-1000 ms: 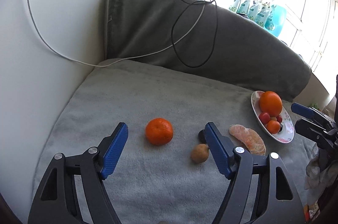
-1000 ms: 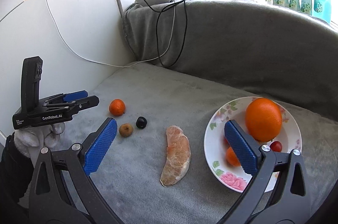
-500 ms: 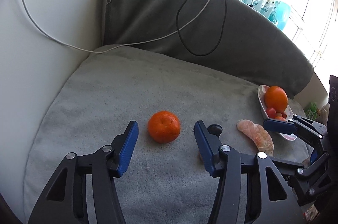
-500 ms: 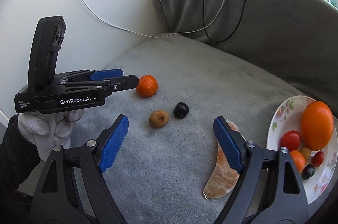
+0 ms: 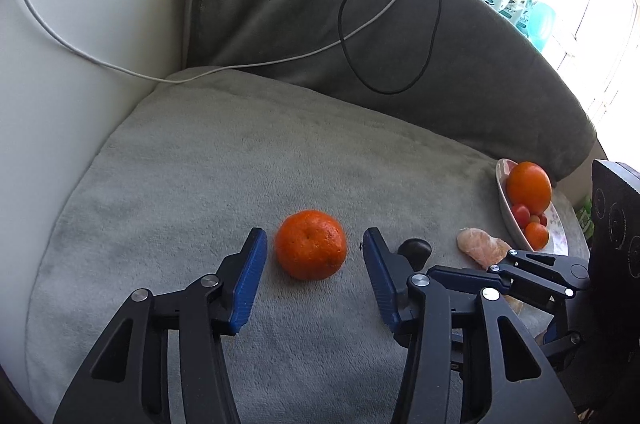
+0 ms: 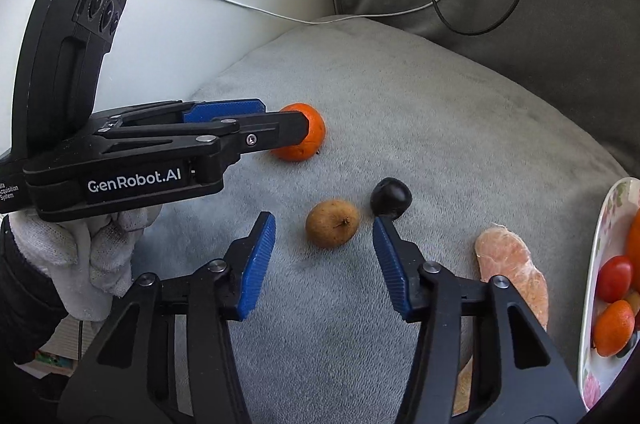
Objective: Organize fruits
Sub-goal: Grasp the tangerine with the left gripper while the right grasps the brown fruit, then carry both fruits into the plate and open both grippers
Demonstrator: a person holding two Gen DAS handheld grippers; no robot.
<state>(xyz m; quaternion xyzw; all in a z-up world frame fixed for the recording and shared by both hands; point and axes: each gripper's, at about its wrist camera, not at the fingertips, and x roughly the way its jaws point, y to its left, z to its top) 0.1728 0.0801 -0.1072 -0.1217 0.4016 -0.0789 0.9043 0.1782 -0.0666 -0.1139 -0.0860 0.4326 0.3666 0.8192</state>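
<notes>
I see the tangerine (image 5: 310, 244) sitting on the grey plush blanket (image 5: 224, 160), framed by my left gripper (image 5: 312, 264) — its blue pads stand on either side of the fruit with a sliver of blanket showing each way, so nothing is clamped; the jaws have just been closing in. My right gripper (image 6: 324, 248) brackets the small brown fruit (image 6: 332, 223) the same way, pads clear of it on both sides, its jaws also just narrowing. A dark plum-like fruit (image 6: 391, 197) lies just beside the brown one, touching or nearly touching the tip of the right pad; I cannot tell which. Further right lies a peeled citrus segment (image 6: 512, 272), and beyond it the floral-rimmed plate (image 6: 612, 208) holding an orange (image 5: 528, 187), cherry tomatoes (image 6: 614, 278) and a small tangerine (image 6: 613, 327). The left tool's body reads "GenRobot.AI" in white, held by a gloved hand (image 6: 86, 256). Two cables (image 5: 384, 36), white and black, trail over the cushion behind.
</notes>
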